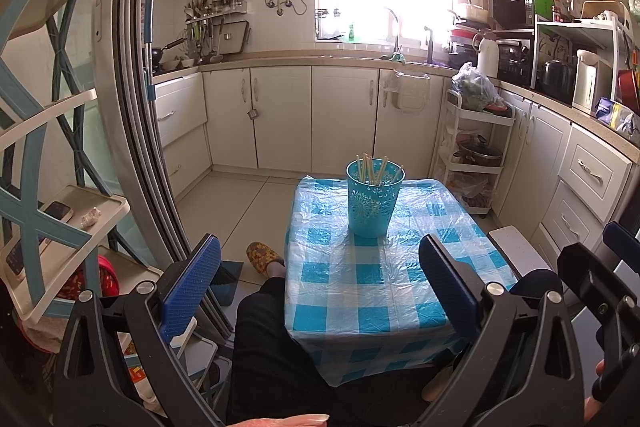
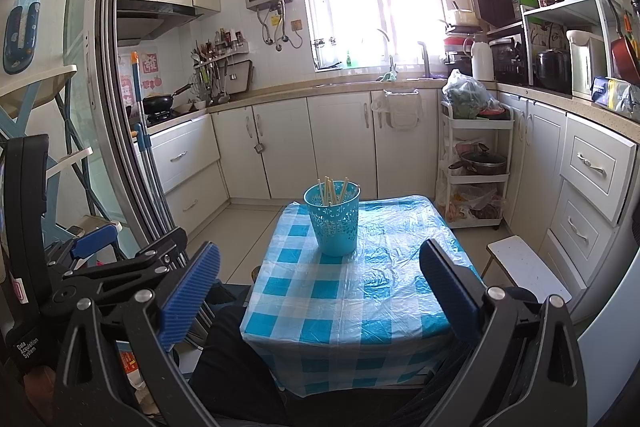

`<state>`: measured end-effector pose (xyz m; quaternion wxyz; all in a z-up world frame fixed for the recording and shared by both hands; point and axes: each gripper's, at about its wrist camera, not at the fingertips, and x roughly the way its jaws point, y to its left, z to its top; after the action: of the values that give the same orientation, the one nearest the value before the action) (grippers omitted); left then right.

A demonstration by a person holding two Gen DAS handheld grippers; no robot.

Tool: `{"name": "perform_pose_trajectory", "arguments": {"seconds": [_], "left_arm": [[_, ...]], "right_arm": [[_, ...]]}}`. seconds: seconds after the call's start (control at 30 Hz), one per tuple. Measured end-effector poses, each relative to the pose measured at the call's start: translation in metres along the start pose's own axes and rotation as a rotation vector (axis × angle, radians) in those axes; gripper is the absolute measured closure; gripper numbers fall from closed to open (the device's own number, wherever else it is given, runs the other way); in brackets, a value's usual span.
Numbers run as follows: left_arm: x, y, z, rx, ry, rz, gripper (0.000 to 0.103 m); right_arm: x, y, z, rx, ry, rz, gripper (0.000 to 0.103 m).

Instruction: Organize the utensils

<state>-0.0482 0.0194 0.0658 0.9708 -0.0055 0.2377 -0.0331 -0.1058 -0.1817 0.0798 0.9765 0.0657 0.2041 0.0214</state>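
A turquoise perforated holder (image 1: 373, 202) (image 2: 333, 219) stands upright near the far edge of a small table with a blue-and-white checked cover (image 1: 360, 291) (image 2: 352, 299). Several pale wooden chopsticks (image 1: 374, 169) (image 2: 332, 191) stick up out of it. My left gripper (image 1: 320, 283) hovers over the table's near edge, open, with nothing between its blue pads. My right gripper (image 2: 320, 287) is also open and holds nothing, back from the holder at the near edge. The left gripper's body (image 2: 100, 259) shows at the left of the right wrist view.
A person's dark-trousered legs (image 1: 264, 347) sit against the table's near side, one slippered foot (image 1: 262, 257) on the floor. A sliding door frame (image 1: 132, 107) and a shelf rack (image 1: 52, 219) stand to the left. A white trolley (image 2: 474, 163), a small stool (image 2: 524, 267) and cabinets are on the right.
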Motion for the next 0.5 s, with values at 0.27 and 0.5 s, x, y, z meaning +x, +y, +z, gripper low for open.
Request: {"name": "perform_pose_trajectory", "arguments": {"seconds": [0.27,0.5], "left_arm": [[-0.0026,0.0003,0.0047,-0.001,-0.004,0.001,0.008],[-0.0039,-0.0006,0.0043,-0.002,-0.005,0.002,0.008]], "right_arm": [[-0.0005,-0.0004,-0.0004,0.001,-0.002,0.000,0.007],[-0.0009,0.0004,0.0003,0.000,-0.005,0.001,0.007]]}}
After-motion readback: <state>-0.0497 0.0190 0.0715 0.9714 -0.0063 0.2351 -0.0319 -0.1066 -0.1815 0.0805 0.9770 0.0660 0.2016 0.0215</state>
